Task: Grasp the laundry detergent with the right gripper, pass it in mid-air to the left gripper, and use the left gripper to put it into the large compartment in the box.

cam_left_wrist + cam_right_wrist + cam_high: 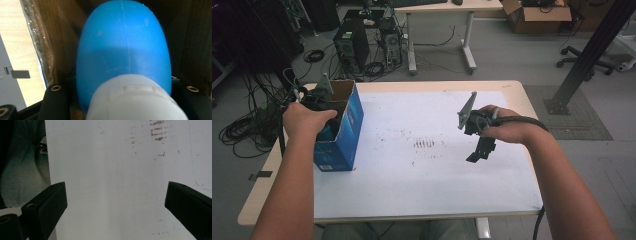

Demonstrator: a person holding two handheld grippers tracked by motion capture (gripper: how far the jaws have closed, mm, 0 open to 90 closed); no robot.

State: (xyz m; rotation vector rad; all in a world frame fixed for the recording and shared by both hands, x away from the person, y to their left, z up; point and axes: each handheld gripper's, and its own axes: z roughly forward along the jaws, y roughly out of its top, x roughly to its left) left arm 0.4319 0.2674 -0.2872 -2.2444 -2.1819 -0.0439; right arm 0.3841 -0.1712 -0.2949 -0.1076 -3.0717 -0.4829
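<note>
left gripper [314, 100] pinches the blue bottle [123, 50] inside the box [344, 130] — long axis straight ahead of its jaws, cap nearest; right gripper [477, 155] spread, empty, well apart

High view overhead, facing forward; right gripper view shares white mat [422, 150]

Right claw [116, 202] hangs wide open over the white sheet [112, 170] — brown smudges [157, 131] at top.

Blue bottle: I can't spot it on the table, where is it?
The blue bottle sits between the left gripper jaws, inside the blue box at the table's left edge.
</note>
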